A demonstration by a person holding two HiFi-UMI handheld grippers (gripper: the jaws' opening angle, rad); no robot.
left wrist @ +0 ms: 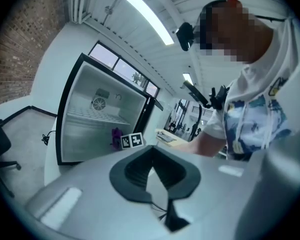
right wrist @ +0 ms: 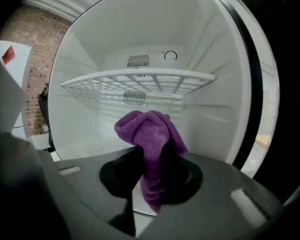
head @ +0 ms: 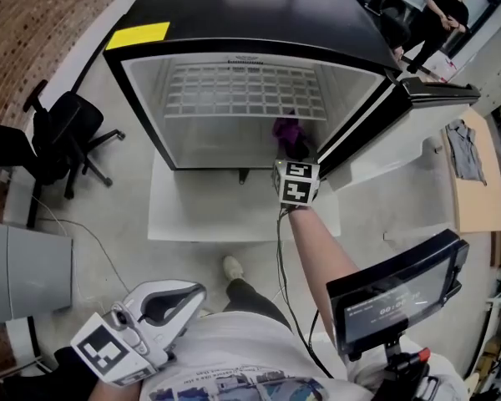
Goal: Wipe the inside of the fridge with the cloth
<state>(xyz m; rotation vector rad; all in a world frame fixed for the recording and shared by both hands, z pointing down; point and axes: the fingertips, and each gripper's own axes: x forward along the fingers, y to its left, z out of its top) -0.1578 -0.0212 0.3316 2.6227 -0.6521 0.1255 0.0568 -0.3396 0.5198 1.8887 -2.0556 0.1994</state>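
Observation:
A black fridge stands open with a white inside and a wire shelf. My right gripper reaches into the lower compartment at its right side. It is shut on a purple cloth. In the right gripper view the cloth bunches up above the jaws of the right gripper, below the wire shelf. It hangs apart from the back wall. My left gripper is held low by the person's body, well away from the fridge. That left gripper is shut with nothing in it.
The fridge door swings open to the right. A black office chair stands left of the fridge, and a grey cabinet nearer left. A wooden table is at the right. A screen device hangs at the person's right side.

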